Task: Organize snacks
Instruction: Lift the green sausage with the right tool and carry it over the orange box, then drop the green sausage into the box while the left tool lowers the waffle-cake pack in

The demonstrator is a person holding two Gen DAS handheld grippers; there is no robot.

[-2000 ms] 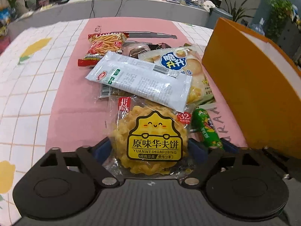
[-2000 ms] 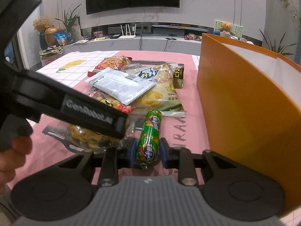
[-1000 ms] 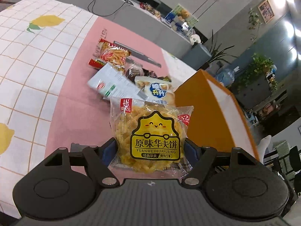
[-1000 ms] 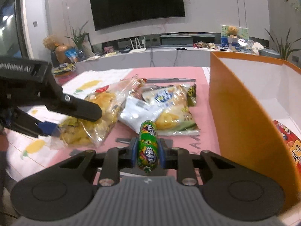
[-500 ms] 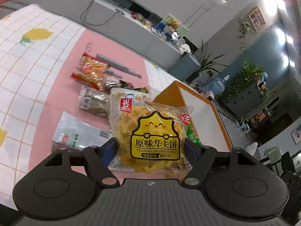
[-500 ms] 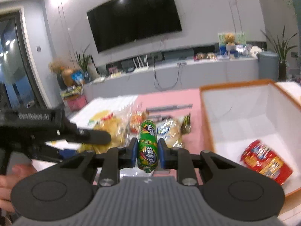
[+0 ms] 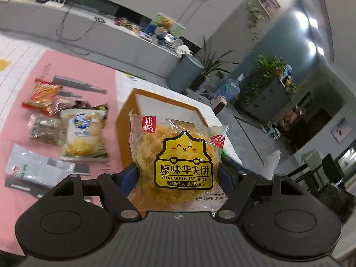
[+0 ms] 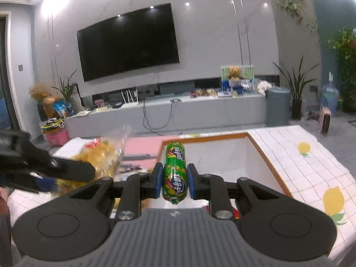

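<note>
Your left gripper is clamping a waffle pack, its blue pads pressing both sides, and you are holding it in the air in front of the orange box. Only your left view is showing what is lying on the pink mat: a chip bag, a red fries bag, a dark packet and a white pouch, all left of the box.

Your right gripper is squeezing a green sausage between its pads — you are holding it above the box. This view is looking into the box's white inside, which the waffle pack is hiding from the left camera; something red is peeking out at the bottom, too hidden to name. It is also catching your left gripper from the side, with the waffle pack blurred.

The table is wearing a white checked cloth with lemon prints. Behind it, a TV is hanging over a long grey counter — a grey bin and plants are standing to the right.
</note>
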